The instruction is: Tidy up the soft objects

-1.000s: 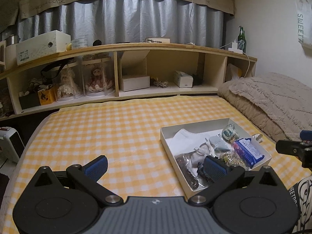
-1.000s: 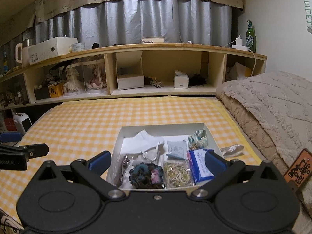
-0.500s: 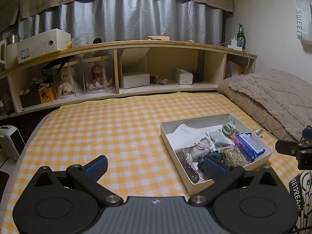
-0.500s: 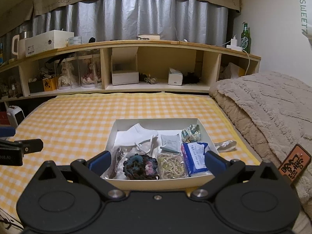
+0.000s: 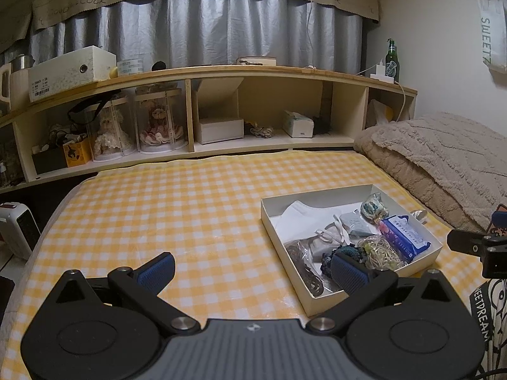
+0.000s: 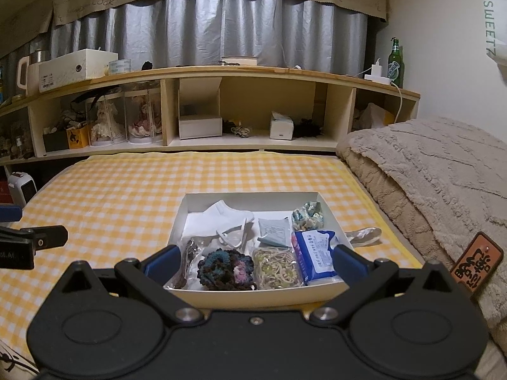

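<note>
Both sets of jaws are spread wide and hold nothing. The left gripper hangs over the yellow checked bed cover, and its right finger sits in front of the near left corner of the white box. The right gripper hangs just in front of the white box, with one finger near each front corner.

The white box lies flat on the bed cover, and the soft things are all inside it. A dark knitted scrunchie with blue and pink bits is at the front of the box. Just to its right is a clear bag of thin hair ties. Right of that bag is a blue pack of tissues. Behind the tissues, in the far right corner of the box, is a green patterned scrunchie. A white sock lies at the back left of the box. A small grey packet sits in the middle. A clear bag with dark bits is at the front left.

Just outside the right wall of the box lies a small clear wrapper. Far right of the box is a fluffy tan blanket. Behind the box, past the bed, stands a wooden shelf with a green bottle on top
</note>
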`<state>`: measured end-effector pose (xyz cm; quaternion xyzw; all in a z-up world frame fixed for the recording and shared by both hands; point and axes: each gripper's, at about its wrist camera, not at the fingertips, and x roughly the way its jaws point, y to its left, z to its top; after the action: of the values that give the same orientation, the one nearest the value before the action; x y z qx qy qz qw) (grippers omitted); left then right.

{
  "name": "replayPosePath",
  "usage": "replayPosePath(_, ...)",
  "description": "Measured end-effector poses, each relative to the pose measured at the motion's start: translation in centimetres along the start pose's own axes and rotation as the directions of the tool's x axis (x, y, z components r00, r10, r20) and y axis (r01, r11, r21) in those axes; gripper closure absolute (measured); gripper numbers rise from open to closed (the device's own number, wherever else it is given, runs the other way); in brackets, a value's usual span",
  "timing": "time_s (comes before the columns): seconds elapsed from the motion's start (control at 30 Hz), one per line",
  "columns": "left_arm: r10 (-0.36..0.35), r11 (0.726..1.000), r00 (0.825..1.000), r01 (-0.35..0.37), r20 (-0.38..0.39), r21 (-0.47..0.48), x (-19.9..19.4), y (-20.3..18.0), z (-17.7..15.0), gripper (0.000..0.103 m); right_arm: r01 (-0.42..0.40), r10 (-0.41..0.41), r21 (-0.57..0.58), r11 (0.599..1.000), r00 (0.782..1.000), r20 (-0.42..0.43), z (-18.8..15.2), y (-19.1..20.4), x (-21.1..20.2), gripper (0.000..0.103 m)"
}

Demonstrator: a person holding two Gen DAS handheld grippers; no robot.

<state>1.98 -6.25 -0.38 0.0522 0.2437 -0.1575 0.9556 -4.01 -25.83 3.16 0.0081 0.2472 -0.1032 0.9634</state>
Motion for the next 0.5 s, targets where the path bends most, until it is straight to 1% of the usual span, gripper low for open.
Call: replayPosePath(0.5, -0.003, 1.000, 1.000, 0.003, -0.001, 0.002, -0.04, 0.10, -0.02, 0.000, 0.000, 0.000, -0.005, 1.000, 1.000, 0.001, -0.05, 0.01, -0.08, 0.000)
